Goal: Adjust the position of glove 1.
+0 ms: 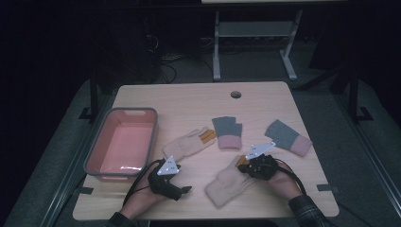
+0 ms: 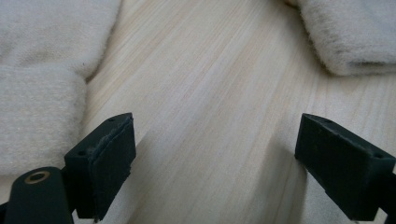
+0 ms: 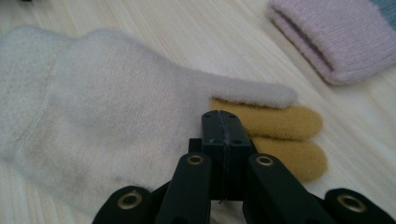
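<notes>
Dark room all around, with a pale wood-grain table (image 1: 198,101) lit in the middle, rounded corners and a small round grommet hole (image 1: 236,94) at the far edge. Biggest thing on it is a pink rectangular plastic tub (image 1: 121,143) with a grey rim, just left of the left gripper (image 1: 185,190). Then four gloves: a fuzzy cream glove with mustard fingers (image 1: 229,180) right under the right gripper (image 1: 245,166), its twin (image 1: 188,144) just ahead of the left gripper, and two knit grey-and-pink fingerless gloves (image 1: 227,133) (image 1: 288,137) beyond the right gripper.

No readable labels or writing anywhere.

Left gripper's jaws are spread wide over bare wood, touching nothing, fleece on either side. Right gripper's jaws are pressed together at the cream glove by the mustard fingers (image 3: 285,122); can't tell if fabric is actually pinched between them.
</notes>
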The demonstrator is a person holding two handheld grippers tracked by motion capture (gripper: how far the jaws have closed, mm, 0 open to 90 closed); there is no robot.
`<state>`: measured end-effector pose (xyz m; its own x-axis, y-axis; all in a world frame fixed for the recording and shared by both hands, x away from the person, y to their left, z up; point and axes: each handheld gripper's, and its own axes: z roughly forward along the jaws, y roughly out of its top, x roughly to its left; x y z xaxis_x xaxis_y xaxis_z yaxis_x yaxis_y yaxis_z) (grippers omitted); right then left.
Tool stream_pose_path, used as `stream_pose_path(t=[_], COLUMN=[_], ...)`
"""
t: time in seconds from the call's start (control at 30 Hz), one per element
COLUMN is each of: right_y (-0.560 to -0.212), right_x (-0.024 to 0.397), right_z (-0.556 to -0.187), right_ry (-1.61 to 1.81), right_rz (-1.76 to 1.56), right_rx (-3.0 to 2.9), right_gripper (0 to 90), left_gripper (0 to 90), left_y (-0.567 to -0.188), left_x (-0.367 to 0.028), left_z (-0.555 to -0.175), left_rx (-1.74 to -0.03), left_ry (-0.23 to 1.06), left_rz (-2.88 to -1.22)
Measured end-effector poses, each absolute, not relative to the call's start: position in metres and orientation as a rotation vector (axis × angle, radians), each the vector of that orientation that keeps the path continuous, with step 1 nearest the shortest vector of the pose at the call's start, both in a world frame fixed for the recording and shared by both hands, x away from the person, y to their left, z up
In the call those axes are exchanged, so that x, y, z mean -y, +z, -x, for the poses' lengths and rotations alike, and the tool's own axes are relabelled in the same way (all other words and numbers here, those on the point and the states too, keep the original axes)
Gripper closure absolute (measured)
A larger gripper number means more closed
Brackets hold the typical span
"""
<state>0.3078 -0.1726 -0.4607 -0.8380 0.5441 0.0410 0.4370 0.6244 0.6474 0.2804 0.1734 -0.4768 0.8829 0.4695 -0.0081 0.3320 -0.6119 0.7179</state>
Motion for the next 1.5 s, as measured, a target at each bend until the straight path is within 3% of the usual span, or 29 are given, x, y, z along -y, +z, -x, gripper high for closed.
stream_pose_path(t=[0.13,0.3,0.4,0.43,0.6,1.13,1.5], right_y=[-0.457,-0.454,-0.458,-0.458,-0.466,-0.482,-0.483], right_x=[0.181,0.205,0.226,0.226,0.255,0.273,0.273], right_z=[-0.308,-0.309,-0.310,-0.310,-0.309,-0.306,-0.307], right_ry=[1.023,1.039,1.022,1.022,1.029,1.041,1.033], right_rz=[-0.833,-0.942,-1.027,-1.027,-1.139,-1.173,-1.176], right_rx=[-2.645,-2.557,-2.487,-2.487,-2.428,-2.343,-2.346], right_gripper=[84.3,70.7,53.2,53.2,37.0,16.4,13.5], left_gripper=[11.7,11.7,11.7,11.7,11.6,14.1,52.1], left_y=[-0.477,-0.477,-0.477,-0.477,-0.477,-0.476,-0.460], left_x=[-0.173,-0.174,-0.174,-0.174,-0.174,-0.172,-0.165], left_z=[-0.281,-0.281,-0.281,-0.281,-0.281,-0.280,-0.285], left_rx=[-0.572,-0.568,-0.567,-0.567,-0.567,-0.602,-0.668], left_ry=[0.232,0.233,0.234,0.234,0.234,0.253,0.248], left_rz=[-2.282,-2.288,-2.287,-2.286,-2.286,-2.279,-2.278])
